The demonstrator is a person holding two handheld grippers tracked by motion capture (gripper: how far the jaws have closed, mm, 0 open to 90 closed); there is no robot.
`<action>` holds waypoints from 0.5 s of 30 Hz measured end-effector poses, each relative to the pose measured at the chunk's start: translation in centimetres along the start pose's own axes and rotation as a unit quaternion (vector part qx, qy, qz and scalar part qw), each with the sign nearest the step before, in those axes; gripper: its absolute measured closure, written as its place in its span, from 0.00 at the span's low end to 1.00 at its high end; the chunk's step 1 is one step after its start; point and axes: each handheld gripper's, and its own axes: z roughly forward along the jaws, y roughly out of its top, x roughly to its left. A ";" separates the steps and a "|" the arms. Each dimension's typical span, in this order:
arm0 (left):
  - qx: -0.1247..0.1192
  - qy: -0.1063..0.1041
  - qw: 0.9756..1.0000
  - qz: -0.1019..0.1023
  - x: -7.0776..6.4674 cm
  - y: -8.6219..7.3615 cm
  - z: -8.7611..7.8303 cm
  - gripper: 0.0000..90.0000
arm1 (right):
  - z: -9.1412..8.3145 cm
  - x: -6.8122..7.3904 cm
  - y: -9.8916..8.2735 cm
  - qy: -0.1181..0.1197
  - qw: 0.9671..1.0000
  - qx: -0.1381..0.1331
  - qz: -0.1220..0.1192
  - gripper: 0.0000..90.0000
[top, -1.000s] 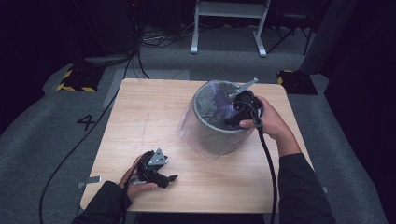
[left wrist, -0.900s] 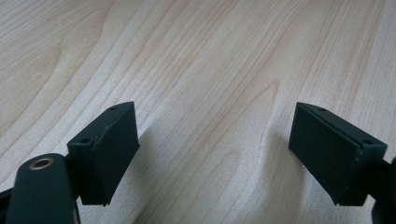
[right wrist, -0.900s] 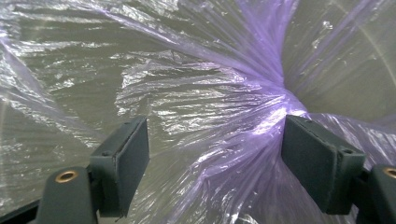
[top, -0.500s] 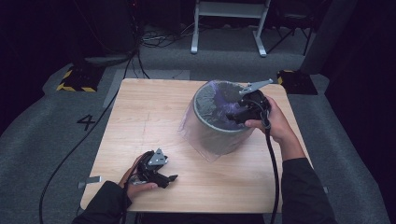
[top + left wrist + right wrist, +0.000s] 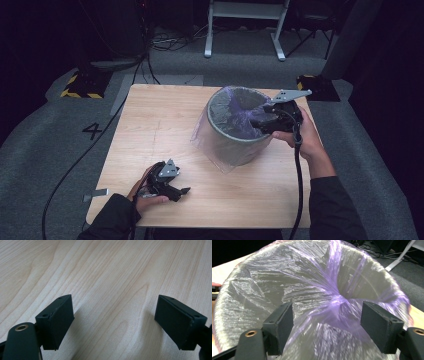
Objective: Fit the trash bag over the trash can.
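Lining work in hand: grey bin (image 5: 235,145) standing right of centre on the wooden table (image 5: 150,115), thin purple bag (image 5: 240,107) draped inside it and spilling over the rim on the near left side. Right gripper (image 5: 257,122) hovering at the bin's right rim, jaws wide, clamping nothing. Left gripper (image 5: 182,192) resting on the table near the front edge, well apart from the bin, jaws wide and empty.

To do it well: close on the gathered fold of film rather than a single layer, pull gently outward over the rim, and steady the bin if it starts to slide.

From the right gripper view: a twisted purple ridge of bag (image 5: 312,290) running between the pads, untouched on either side, too fine to make out from above. From the high view: the film hanging outside the wall.
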 end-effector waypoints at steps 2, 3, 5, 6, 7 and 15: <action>0.000 0.000 1.000 0.000 0.0 0.0 0.0 0.17 | -0.5 0.0 -0.2 -0.003 1.000 -0.006 -0.001 0.29; 0.000 0.000 1.000 0.000 0.0 0.0 0.0 0.17 | -0.7 0.0 -0.4 -0.003 1.000 -0.006 -0.002 0.28; 0.000 0.000 1.000 0.000 0.0 0.0 0.0 0.17 | -1.2 0.1 -0.6 0.000 1.000 -0.011 -0.004 0.28; 0.000 0.000 1.000 0.000 0.0 0.0 0.0 0.17 | -1.4 0.1 -0.7 -0.004 1.000 -0.011 -0.007 0.28; 0.000 0.000 1.000 0.000 0.0 0.0 0.0 0.17 | -1.6 0.1 -0.8 -0.009 1.000 -0.010 -0.008 0.26; -0.001 0.002 1.000 0.001 -0.1 0.0 0.0 0.18 | -3.0 0.5 -1.8 -0.021 1.000 -0.016 -0.017 0.22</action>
